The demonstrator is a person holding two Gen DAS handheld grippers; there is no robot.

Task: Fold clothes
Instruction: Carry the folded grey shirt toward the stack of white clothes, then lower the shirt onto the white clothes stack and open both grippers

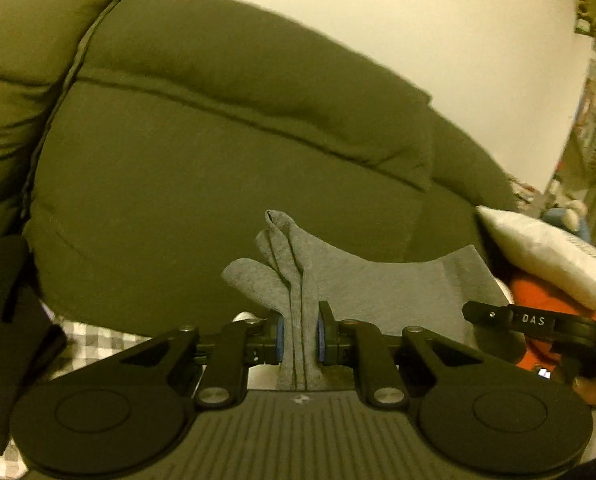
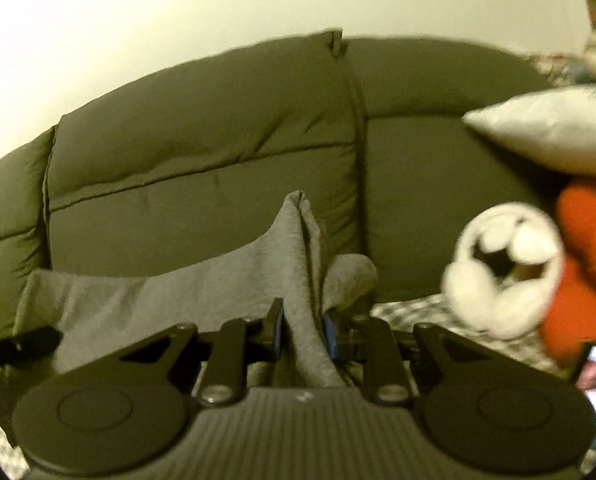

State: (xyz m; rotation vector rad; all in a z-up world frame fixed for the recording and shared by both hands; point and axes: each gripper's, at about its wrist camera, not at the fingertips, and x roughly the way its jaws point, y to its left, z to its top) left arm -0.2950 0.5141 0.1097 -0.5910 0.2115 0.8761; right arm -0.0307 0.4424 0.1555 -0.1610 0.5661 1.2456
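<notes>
Pinching one grey garment (image 1: 377, 284): two grippers, left (image 1: 300, 340) and right (image 2: 302, 330).

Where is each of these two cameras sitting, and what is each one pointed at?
Left wrist view: sits on the left gripper, looking forward along its fingers at the grey garment they pinch and the green sofa; the right gripper shows at the right edge.
Right wrist view: sits on the right gripper, facing the same sofa; its fingers clamp the garment, with a red and white plush toy to the right.
Shared: garment, sofa, white pillow.
</notes>
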